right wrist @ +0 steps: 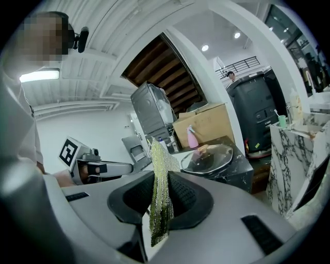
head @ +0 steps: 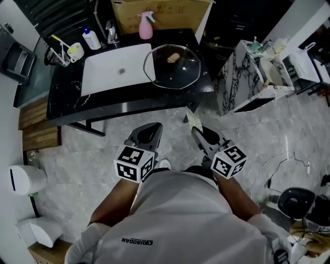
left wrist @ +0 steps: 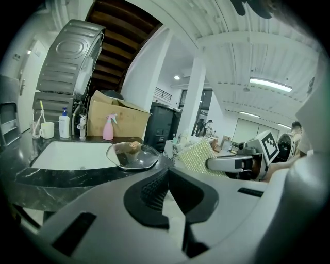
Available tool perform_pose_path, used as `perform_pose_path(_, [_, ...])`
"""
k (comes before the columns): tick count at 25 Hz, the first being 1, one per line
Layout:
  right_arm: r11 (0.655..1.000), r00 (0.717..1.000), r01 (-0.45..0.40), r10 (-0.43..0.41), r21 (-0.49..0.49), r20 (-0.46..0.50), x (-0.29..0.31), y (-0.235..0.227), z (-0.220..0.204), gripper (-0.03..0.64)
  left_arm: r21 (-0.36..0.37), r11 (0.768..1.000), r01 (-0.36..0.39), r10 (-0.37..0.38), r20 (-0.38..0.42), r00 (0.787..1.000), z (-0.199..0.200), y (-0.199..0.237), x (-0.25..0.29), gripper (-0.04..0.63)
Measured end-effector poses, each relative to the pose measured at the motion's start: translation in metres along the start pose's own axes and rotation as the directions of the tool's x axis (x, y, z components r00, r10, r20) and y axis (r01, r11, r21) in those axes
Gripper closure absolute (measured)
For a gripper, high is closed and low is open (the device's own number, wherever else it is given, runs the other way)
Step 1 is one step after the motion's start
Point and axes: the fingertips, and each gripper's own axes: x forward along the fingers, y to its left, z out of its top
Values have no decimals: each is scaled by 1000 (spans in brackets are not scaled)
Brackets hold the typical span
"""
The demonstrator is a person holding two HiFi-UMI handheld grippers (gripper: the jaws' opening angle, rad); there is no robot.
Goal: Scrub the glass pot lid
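Observation:
The glass pot lid (head: 172, 66) with a tan knob lies flat on the black marble counter (head: 67, 105), partly over the white sink (head: 116, 69); it also shows in the left gripper view (left wrist: 132, 154) and the right gripper view (right wrist: 212, 157). My right gripper (head: 193, 126) is held low in front of the counter, shut on a green-yellow scrub cloth (right wrist: 160, 198) that stands up between its jaws (head: 194, 120). My left gripper (head: 148, 133) is beside it, shut with nothing between its jaws (left wrist: 166, 191). Both are well short of the lid.
A pink spray bottle (head: 146, 26), a white bottle (head: 91, 38), a faucet (head: 110, 32) and a cup with toothbrushes (head: 75, 50) line the counter's back. A cardboard box (head: 160, 13) stands behind. A marble-patterned cabinet (head: 242, 77) is to the right.

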Motion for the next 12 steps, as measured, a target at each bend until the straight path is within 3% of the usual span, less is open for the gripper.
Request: perform_pose_path(12, [1000, 999, 13, -14, -22, -31, 43, -34, 16, 531, 17, 999, 43, -42, -47, 998, 3, 28, 46, 580])
